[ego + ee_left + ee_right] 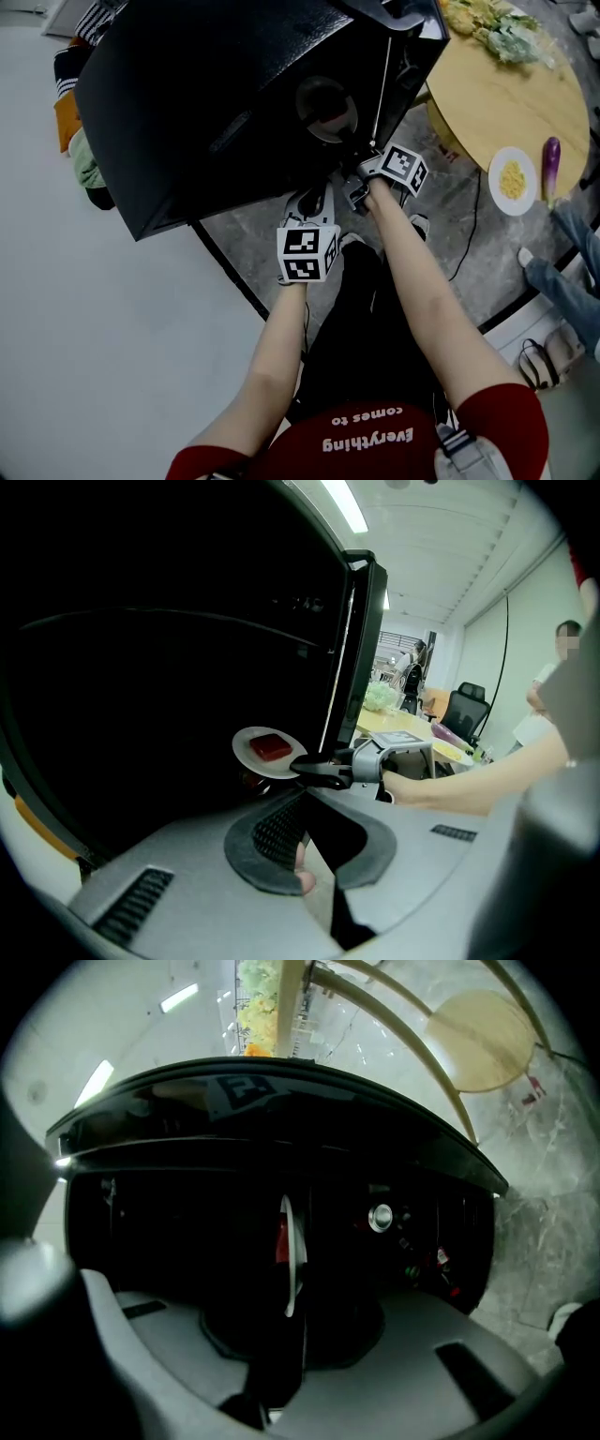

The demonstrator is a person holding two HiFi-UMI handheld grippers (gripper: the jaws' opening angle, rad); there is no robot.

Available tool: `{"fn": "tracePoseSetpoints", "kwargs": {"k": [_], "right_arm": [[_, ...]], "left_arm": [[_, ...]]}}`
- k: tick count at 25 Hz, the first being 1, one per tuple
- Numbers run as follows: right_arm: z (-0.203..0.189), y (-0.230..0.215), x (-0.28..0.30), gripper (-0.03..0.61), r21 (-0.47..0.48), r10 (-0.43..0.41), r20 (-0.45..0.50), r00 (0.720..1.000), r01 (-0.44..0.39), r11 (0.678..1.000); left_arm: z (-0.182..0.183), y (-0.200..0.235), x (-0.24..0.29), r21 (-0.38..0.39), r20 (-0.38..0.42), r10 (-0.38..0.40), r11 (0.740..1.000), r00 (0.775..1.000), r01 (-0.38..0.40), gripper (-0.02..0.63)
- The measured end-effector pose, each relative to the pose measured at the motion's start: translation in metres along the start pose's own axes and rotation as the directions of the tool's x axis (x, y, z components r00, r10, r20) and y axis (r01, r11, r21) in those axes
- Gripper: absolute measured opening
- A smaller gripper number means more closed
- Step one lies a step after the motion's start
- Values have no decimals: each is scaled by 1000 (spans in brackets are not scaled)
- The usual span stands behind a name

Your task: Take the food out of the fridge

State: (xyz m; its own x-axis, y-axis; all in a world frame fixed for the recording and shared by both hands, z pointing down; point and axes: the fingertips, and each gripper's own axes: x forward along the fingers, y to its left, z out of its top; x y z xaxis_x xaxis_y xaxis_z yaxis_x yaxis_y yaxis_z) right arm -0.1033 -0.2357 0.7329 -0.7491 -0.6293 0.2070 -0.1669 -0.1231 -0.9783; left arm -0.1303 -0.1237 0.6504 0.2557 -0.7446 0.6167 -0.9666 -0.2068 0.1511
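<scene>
The black fridge [206, 94] stands in front of me, its inside dark. A small white plate [255, 753] carries a red piece of food [272, 746]. My right gripper [305, 764] is shut on the plate's rim and holds it level just in front of the dark fridge opening [141, 667]. In the right gripper view the plate [293, 1241] shows edge-on between the jaws, with the red food [280, 1239] on its left. In the head view the right gripper [354, 173] reaches to the fridge. My left gripper [314, 195] hangs below and beside it, open and holding nothing.
The fridge door edge [361, 649] stands upright just right of the plate. At the right is a round wooden table [506, 94] with leafy greens [497, 28], a plate of yellow food [513, 180] and a purple eggplant [550, 161]. Another person's leg [562, 281] is near it.
</scene>
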Motion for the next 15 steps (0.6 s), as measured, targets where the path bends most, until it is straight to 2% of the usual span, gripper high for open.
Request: {"fn": "tracePoseSetpoints", "kwargs": {"k": [3,15], "right_arm": [[1,-1,-1,44,39,8,-4,1000,-8,999],[-11,-1,-34,40,36,-21,-62,998,24,999]], "left_arm": [[1,-3,2,-8,3,-2,1000,1000,2,6],[11,11,-17,-75,39,55,996,998,-52,6]]}}
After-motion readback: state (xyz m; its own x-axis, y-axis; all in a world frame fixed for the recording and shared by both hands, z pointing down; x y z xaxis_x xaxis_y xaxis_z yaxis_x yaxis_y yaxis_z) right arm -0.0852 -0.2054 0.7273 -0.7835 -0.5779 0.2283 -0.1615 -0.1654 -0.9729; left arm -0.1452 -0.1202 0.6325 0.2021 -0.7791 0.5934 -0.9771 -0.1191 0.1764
